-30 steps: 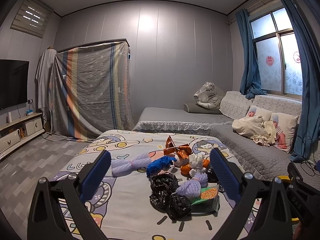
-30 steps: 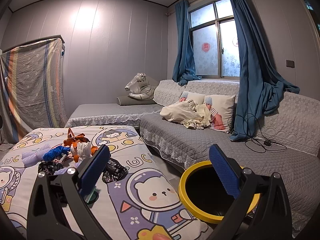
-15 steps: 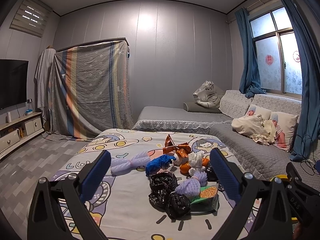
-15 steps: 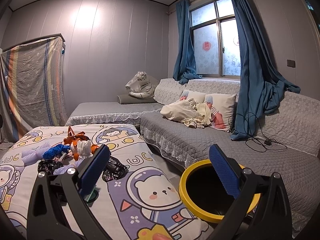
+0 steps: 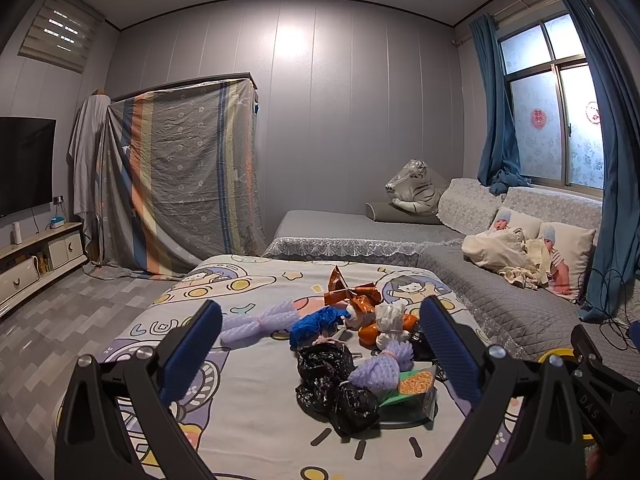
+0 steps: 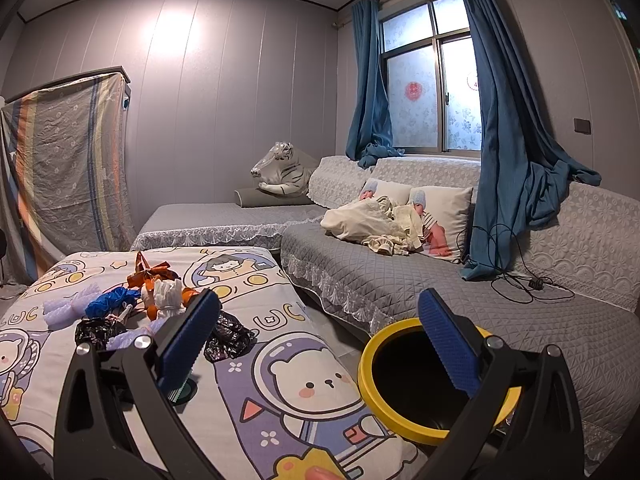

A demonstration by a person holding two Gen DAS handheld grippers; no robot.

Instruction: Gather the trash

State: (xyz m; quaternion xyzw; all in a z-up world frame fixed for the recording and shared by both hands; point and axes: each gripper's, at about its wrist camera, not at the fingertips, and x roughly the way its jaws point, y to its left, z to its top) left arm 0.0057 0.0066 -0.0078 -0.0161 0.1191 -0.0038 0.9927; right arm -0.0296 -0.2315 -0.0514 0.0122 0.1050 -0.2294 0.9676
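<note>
- Facing me is a bed (image 5: 248, 408) with a cartoon sheet, and a grey sofa (image 6: 400, 276) runs beside it.
- My yellow-rimmed bin (image 6: 370, 364) stands between bed and sofa.
- I see the trash pile (image 5: 344, 360) of black bags, foam nets and orange wrappers mid-bed.
- My left claw (image 5: 320, 350) gapes wide, empty, framing the pile.
- My right claw (image 6: 318, 338) gapes wide, empty, near the bin.

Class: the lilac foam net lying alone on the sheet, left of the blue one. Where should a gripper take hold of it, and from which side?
Probably at the pinched waist of the lilac foam net, coming from above. It lies flat like a bow, flaring at both ends, so the narrow middle fits between the fingers of the open left gripper.
</note>
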